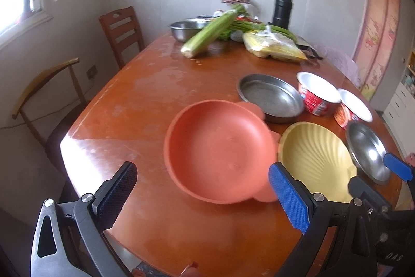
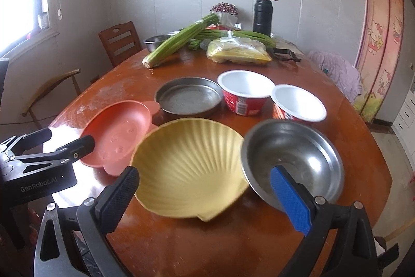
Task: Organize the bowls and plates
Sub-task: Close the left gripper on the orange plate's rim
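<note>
A: Both your tools are spread, nothing pinched. Left gripper [image 1: 202,199] frames the pink plate [image 1: 218,149] at frame centre; right gripper [image 2: 205,196] frames the yellow shell dish [image 2: 186,168], lower centre.

B: Which step is this?

A: Looks like the start, nothing stacked. All the dishes sit singly on the table [image 1: 145,100]: flat metal pan [image 2: 189,98] mid-frame, two red paper bowls [image 2: 245,92] right of it, steel bowl [image 2: 293,160] at lower right, touching the shell dish's rim.

B: Next move?

A: Your call, but I'd guess you grab a rim. In the right view your left tool's finger [image 2: 77,147] seems to overlap the pink plate's near edge; contact unclear. You'd need one finger over the rim and one under, then close, lift and set it onto a matching dish.

B: Risks?

A: Shallow rims, slippery. The celery [image 2: 176,43] and the flask [image 2: 262,14], upper frame, are well apart, so ignore them.
</note>
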Demonstrator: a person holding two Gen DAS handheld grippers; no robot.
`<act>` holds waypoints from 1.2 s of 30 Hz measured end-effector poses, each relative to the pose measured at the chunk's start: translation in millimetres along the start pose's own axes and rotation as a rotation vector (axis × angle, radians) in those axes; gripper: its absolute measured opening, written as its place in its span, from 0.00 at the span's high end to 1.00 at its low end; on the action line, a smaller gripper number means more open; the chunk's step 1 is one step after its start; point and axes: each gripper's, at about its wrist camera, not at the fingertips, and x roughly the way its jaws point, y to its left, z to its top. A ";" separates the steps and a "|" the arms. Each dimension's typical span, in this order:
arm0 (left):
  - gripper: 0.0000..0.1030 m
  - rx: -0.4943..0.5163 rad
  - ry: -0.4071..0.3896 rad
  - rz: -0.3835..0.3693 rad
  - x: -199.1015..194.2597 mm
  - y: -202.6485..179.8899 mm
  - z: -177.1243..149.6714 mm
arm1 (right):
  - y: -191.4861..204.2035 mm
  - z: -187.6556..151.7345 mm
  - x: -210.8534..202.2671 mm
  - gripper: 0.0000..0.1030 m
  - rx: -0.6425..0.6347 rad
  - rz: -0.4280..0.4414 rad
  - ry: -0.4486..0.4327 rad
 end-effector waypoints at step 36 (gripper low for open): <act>0.55 -0.054 0.264 -0.116 83.0 33.1 12.4 | 85.6 67.6 154.1 0.52 -0.269 0.214 0.369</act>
